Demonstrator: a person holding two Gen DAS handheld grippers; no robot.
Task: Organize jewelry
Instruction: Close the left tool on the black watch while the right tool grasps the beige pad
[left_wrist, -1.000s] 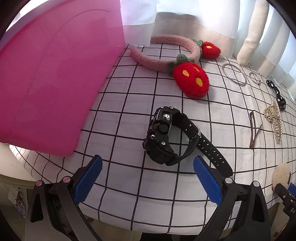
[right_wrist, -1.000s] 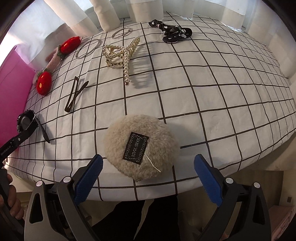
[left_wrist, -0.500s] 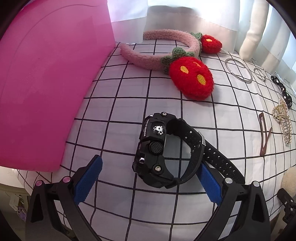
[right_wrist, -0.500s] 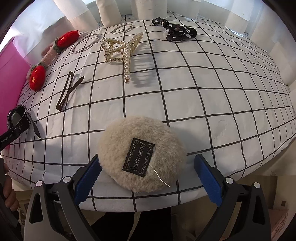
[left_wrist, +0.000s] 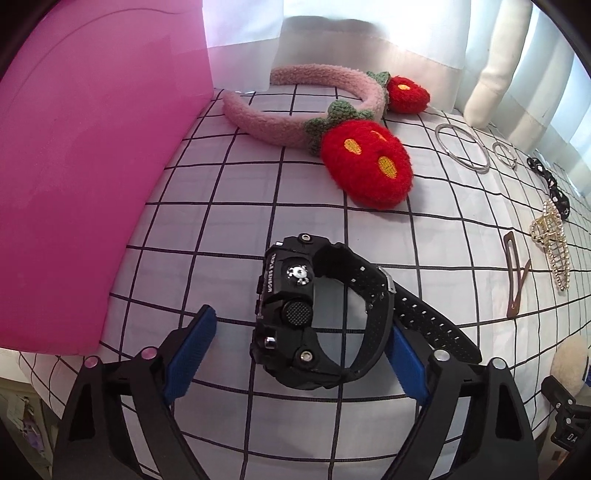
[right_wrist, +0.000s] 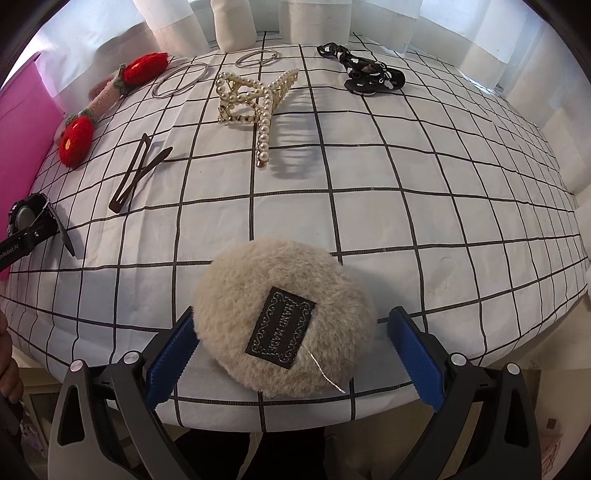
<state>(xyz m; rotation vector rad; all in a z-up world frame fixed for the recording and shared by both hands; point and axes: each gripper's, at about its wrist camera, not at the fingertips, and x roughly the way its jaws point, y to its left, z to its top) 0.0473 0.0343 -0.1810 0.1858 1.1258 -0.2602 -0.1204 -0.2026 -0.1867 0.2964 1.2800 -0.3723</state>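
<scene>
A black digital watch (left_wrist: 314, 314) lies on its side on the checked cloth (left_wrist: 221, 206), its body between the blue pads of my left gripper (left_wrist: 299, 354), which is open around it without squeezing. A round beige fluffy pouch (right_wrist: 282, 319) with a black label lies between the pads of my right gripper (right_wrist: 291, 354), which is open; the left pad is close to the fur. The watch also shows at the left edge of the right wrist view (right_wrist: 29, 218), partly hidden by the left gripper.
A pink box (left_wrist: 74, 166) stands at the left. On the cloth lie a pink strawberry headband (left_wrist: 332, 129), two metal rings (left_wrist: 461, 151), a brown snap clip (right_wrist: 136, 173), a pearl claw clip (right_wrist: 255, 99) and a black hair tie (right_wrist: 365, 74). The table edge is just below both grippers.
Both grippers have moved forward. The watch now sits between the left pads and the fluffy pouch between the right pads. Neither has closed.
</scene>
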